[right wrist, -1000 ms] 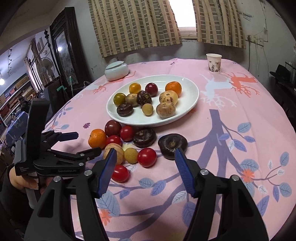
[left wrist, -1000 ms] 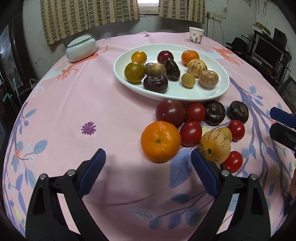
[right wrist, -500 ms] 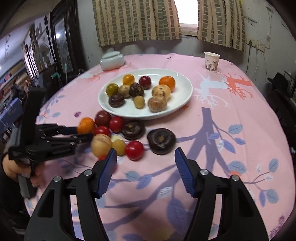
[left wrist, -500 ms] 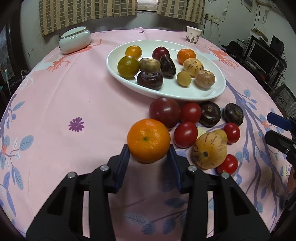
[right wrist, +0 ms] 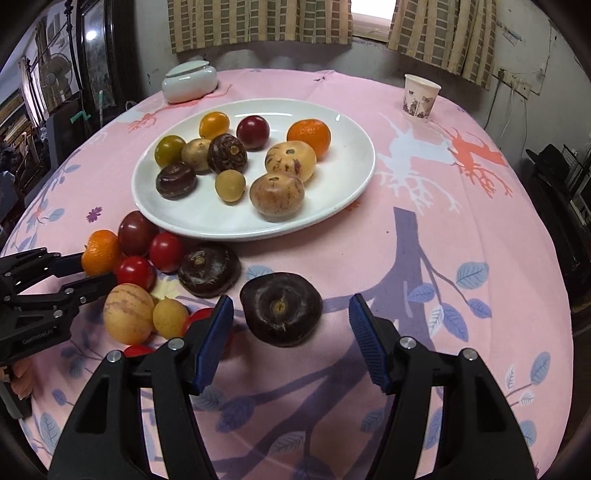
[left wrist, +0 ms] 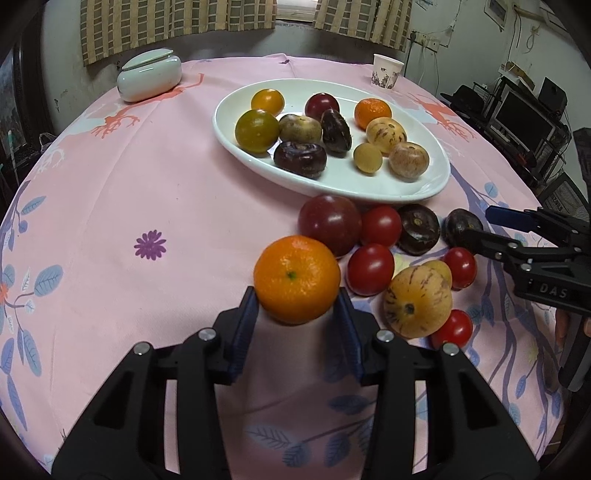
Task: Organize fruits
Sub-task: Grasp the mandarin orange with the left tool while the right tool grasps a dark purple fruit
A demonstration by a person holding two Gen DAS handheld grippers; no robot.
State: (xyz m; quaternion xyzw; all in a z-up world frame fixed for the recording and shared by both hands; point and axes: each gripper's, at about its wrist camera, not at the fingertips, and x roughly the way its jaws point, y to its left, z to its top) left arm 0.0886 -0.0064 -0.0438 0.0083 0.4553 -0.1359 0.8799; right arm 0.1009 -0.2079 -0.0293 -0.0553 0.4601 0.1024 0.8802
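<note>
Left gripper (left wrist: 297,314) clamped the orange (left wrist: 297,278) between its blue pads, hiding the cloth beneath. Right gripper (right wrist: 291,332) stood wide apart, flanking a dark fruit (right wrist: 281,308) without touching it; its left pad half hid a tomato (right wrist: 201,317). Loose fruits crowded beside both. Beyond lay the plate (right wrist: 343,192) of fruit, then the cup (right wrist: 421,96) and lidded dish (left wrist: 149,75). Only the right view showed the left gripper's grip from the side.

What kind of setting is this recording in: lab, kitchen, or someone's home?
Most likely a lived-in home room. A round table under a pink patterned tablecloth stands by a curtained window, with a dark wooden cabinet on one side and a monitor on cluttered shelves on the other.
</note>
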